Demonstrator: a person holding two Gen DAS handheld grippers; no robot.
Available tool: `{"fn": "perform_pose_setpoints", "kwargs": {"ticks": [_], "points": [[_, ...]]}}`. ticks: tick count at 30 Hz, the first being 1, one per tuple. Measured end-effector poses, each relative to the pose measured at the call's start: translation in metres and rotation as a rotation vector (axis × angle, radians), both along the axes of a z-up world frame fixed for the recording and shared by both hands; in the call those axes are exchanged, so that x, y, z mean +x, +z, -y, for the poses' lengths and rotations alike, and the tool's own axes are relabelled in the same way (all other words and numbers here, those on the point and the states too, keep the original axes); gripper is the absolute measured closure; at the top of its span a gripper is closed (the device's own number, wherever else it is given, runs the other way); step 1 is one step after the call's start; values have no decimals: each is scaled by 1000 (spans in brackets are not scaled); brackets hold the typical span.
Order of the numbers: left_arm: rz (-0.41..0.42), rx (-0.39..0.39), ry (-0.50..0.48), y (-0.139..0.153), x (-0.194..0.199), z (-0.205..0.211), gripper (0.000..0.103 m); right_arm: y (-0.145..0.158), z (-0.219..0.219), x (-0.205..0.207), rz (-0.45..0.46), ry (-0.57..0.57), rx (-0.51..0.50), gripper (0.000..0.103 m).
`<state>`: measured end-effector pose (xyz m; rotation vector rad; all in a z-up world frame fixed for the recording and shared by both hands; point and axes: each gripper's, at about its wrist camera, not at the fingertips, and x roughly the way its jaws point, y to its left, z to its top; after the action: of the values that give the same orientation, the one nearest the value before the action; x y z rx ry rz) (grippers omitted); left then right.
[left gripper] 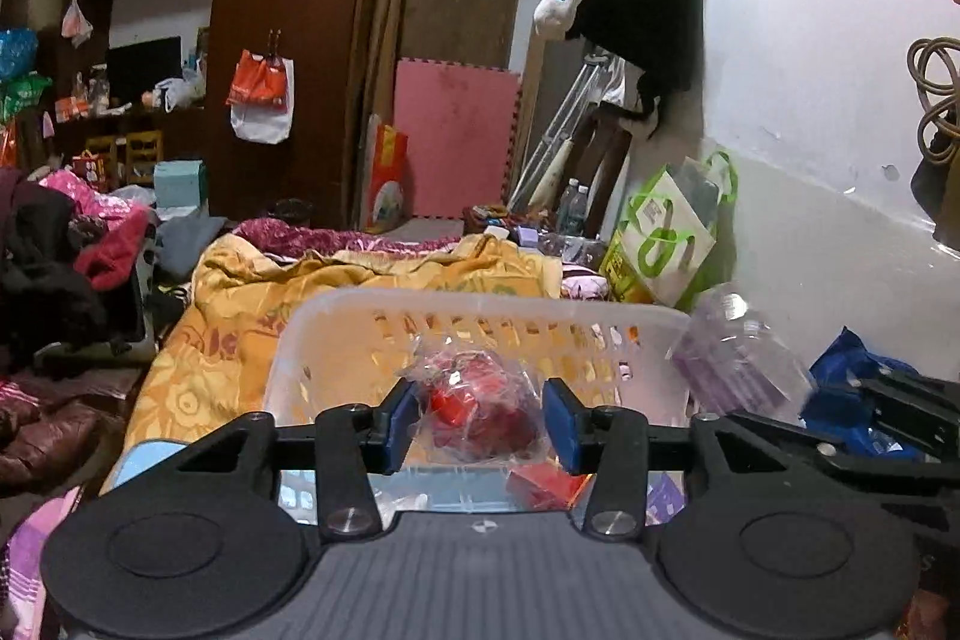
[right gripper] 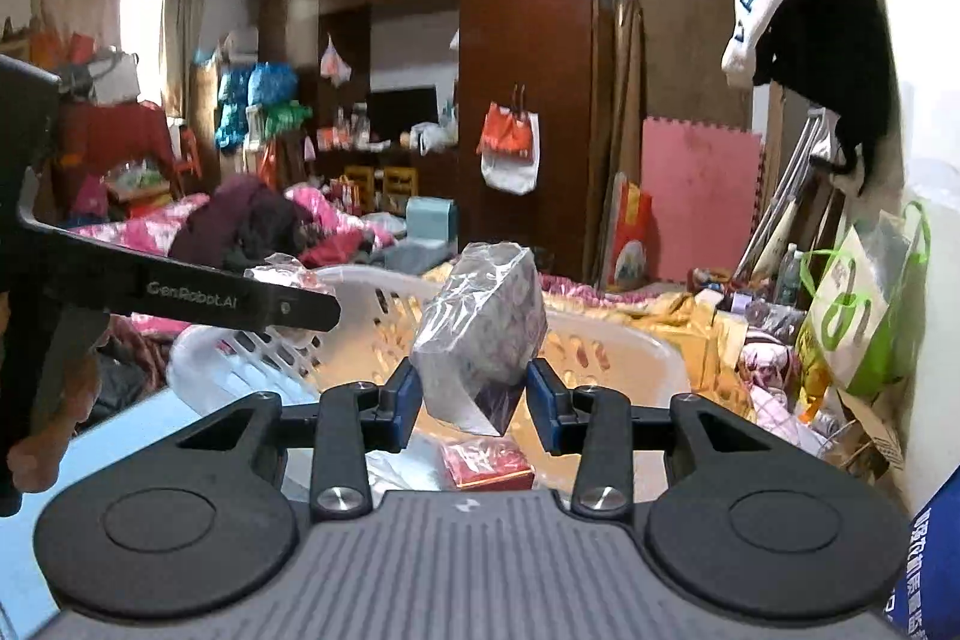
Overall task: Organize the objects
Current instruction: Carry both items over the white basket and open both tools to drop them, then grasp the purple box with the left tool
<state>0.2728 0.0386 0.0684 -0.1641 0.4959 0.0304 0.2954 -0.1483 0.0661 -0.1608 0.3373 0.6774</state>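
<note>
My left gripper (left gripper: 480,421) is shut on a red item in a clear plastic bag (left gripper: 477,400) and holds it over the near rim of a white slotted plastic basket (left gripper: 480,304). My right gripper (right gripper: 474,403) is shut on a purple-patterned box wrapped in clear plastic (right gripper: 480,328), tilted, above the same basket (right gripper: 618,340). That wrapped box also shows at the right of the left wrist view (left gripper: 738,352). The left gripper's arm (right gripper: 180,292) crosses the left of the right wrist view. A red box (right gripper: 486,463) lies low in the basket.
The basket sits on a bed with a yellow floral quilt (left gripper: 240,310). A green and white bag (left gripper: 666,232) leans on the white wall at right. A blue bag (left gripper: 852,370) lies at right. Clothes (left gripper: 54,268) pile at left. A dark wardrobe (right gripper: 522,70) stands behind.
</note>
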Motion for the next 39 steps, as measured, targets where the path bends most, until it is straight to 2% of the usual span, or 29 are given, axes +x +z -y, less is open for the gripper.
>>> {"fn": "perform_pose_setpoints", "kwargs": {"ticks": [1, 2, 5, 7, 8, 10, 12, 14, 16, 18, 20, 23, 25, 29, 33, 37, 39], "points": [[-2, 5, -4, -2, -2, 0, 37, -2, 1, -1, -4, 3, -2, 50], [3, 14, -3, -2, -5, 0, 33, -3, 3, -4, -5, 0, 4, 39], [45, 46, 8, 5, -19, 2, 33, 0, 17, -26, 43, -3, 29, 22], [91, 39, 3, 11, -41, 2, 32, 5, 31, -42, 80, -1, 50, 14], [116, 40, -12, 10, -55, 3, 31, 5, 38, -50, 94, 0, 53, 7], [141, 65, -40, 2, -82, 8, 22, -1, 53, -69, 143, -18, 49, 0], [144, 103, -58, -17, -109, 16, 22, -19, 68, -82, 158, -45, 33, 0], [139, 119, -89, -42, -133, 23, 22, -36, 78, -81, 100, -64, 35, 0], [132, 77, -121, -63, -152, 24, 22, -54, 85, -71, 16, -73, 33, 0], [131, 23, -137, -79, -167, 20, 22, -65, 89, -64, -21, -98, 22, 0], [127, 12, -151, -91, -180, 21, 22, -73, 93, -60, -55, -106, 31, 0], [106, 31, -171, -103, -191, 26, 22, -78, 95, -56, -116, -74, 44, 0], [105, 38, -205, -105, -195, 30, 22, -81, 93, -55, -134, -67, 24, 0], [112, 65, -212, -108, -201, 36, 22, -91, 95, -55, -153, -39, 26, 2], [94, 72, -245, -113, -201, 45, 22, -92, 93, -50, -165, -37, 9, 9], [103, 125, -264, -118, -208, 56, 22, -97, 86, -49, -180, -51, -44, 14], [96, 131, -276, -118, -211, 59, 22, -97, 85, -50, -177, -57, -54, 29]]}}
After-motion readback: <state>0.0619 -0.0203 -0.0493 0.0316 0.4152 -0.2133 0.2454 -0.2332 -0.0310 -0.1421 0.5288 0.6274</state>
